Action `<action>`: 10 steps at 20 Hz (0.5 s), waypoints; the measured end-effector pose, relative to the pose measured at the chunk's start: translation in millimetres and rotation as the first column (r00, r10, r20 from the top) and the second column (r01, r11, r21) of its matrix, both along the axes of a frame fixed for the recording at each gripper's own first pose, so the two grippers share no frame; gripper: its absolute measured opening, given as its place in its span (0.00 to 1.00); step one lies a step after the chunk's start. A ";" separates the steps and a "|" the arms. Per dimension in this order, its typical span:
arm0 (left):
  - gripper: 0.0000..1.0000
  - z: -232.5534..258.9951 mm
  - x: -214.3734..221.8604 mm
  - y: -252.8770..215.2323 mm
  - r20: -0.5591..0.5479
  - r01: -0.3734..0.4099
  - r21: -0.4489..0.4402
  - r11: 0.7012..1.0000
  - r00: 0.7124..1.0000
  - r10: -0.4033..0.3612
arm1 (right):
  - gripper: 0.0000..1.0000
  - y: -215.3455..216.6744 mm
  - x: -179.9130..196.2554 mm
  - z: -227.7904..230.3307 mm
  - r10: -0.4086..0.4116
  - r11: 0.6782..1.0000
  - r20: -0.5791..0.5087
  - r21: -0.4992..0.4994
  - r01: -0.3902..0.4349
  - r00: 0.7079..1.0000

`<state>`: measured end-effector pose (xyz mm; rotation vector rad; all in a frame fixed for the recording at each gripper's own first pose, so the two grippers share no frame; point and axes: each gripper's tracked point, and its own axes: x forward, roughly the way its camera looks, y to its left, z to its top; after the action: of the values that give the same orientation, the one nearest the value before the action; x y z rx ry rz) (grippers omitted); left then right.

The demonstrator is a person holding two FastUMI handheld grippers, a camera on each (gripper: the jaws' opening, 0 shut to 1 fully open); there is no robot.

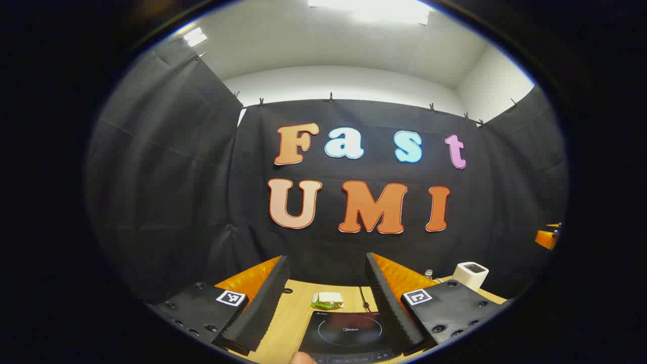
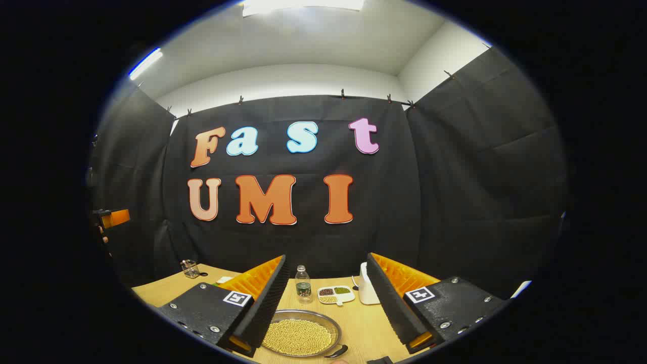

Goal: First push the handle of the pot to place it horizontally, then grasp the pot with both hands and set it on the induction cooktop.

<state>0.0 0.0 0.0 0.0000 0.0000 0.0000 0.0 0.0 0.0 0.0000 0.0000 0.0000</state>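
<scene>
the pot (image 2: 299,334) sat on the tabletop (image 2: 361,323) at six o'clock between the wide-open, empty right hand-held gripper (image 2: 327,298); its stubby handle (image 2: 337,351) pointed toward five o'clock. the left hand-held gripper (image 1: 327,298), equally open, faced the induction cooktop (image 1: 349,333).

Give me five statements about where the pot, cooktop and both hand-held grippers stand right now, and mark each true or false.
1. The pot holds yellowish beans. True.
2. The pot sits on the induction cooktop. False: the cooktop's surface is bare; the pot rests on the wooden table.
3. The right hand-held gripper is open, gripping nothing. True.
4. The left hand-held gripper is shut on the pot's handle. False: it is open above the cooktop.
5. A small bottle stands beyond the pot. True.
</scene>
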 end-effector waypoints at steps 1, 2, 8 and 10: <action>0.96 1.8 0.3 -1.5 0.001 0.002 0.001 1.000 1.000 -0.002 | 0.95 -1.6 0.6 0.5 -0.005 1.000 0.001 -0.002 0.005 1.000; 0.96 1.6 0.2 -2.9 0.000 0.004 0.002 1.000 1.000 -0.004 | 0.95 -2.9 0.5 1.0 -0.008 1.000 0.002 -0.004 0.008 1.000; 0.97 8.0 -4.2 -5.4 0.011 0.008 0.005 1.000 1.000 -0.008 | 0.95 -0.7 -3.1 2.3 0.000 1.000 0.003 -0.008 0.000 1.000; 0.98 8.2 -5.3 -6.0 0.012 0.010 0.003 1.000 1.000 -0.010 | 0.95 0.4 -3.5 1.5 0.003 1.000 0.000 -0.015 -0.003 1.000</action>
<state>-5.3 -6.0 8.2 0.0029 -0.0120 -0.0100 -3.5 0.4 1.5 -0.0150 -0.0003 0.0027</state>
